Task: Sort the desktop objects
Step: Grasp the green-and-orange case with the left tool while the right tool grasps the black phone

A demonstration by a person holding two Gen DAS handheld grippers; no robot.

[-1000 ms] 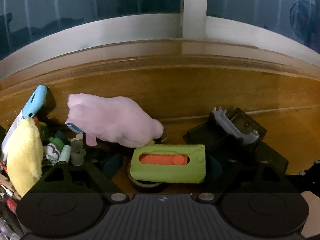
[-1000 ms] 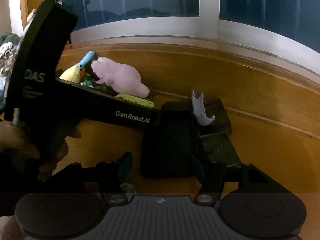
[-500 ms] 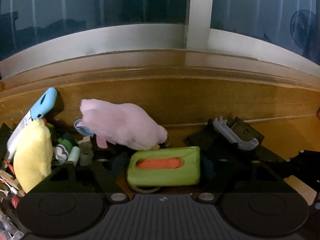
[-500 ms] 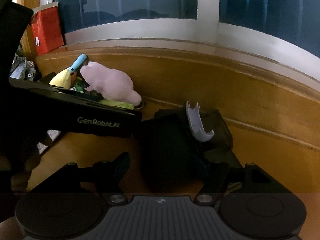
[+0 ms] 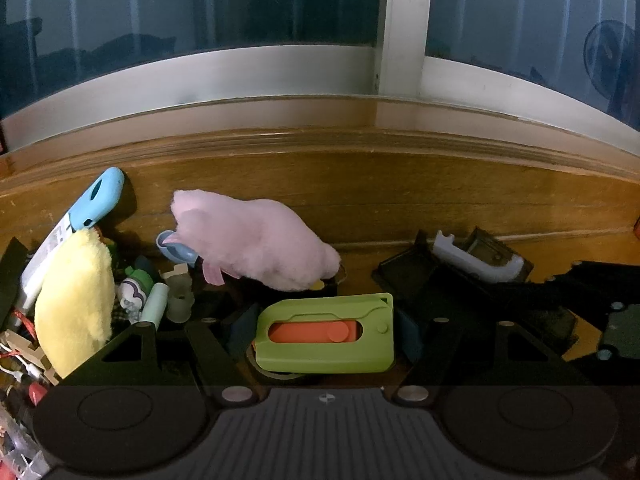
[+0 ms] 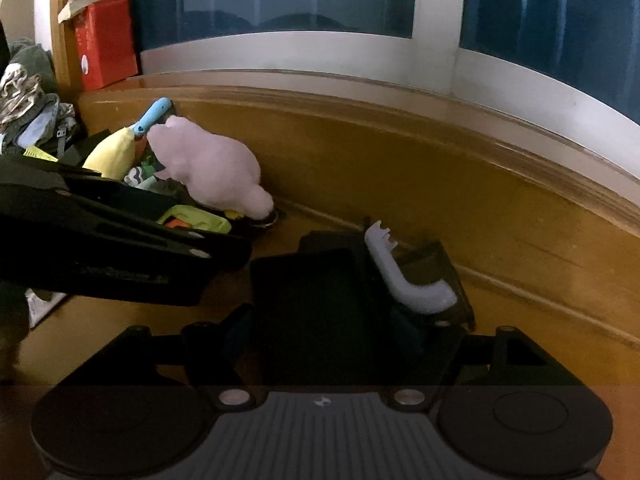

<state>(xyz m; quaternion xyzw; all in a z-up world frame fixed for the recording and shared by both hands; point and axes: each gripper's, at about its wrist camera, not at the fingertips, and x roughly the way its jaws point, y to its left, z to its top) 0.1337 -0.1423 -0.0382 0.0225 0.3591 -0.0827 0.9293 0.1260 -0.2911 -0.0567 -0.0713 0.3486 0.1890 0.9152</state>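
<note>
A: Where is the green case found?

B: Between the fingers of the left gripper, apparently clamped, just before the pink plush.

A: What could be upset?

B: The plush could be dragged if the case is swung. The right gripper is closed around a black box; the lilac clip beside it could be knocked.

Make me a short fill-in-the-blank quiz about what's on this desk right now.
1. The green case between the left tool's fingers has an ____ slider.
2. The plush toy behind it is ____.
3. The box on the sill is ____.

Answers: orange; pink; red
</note>
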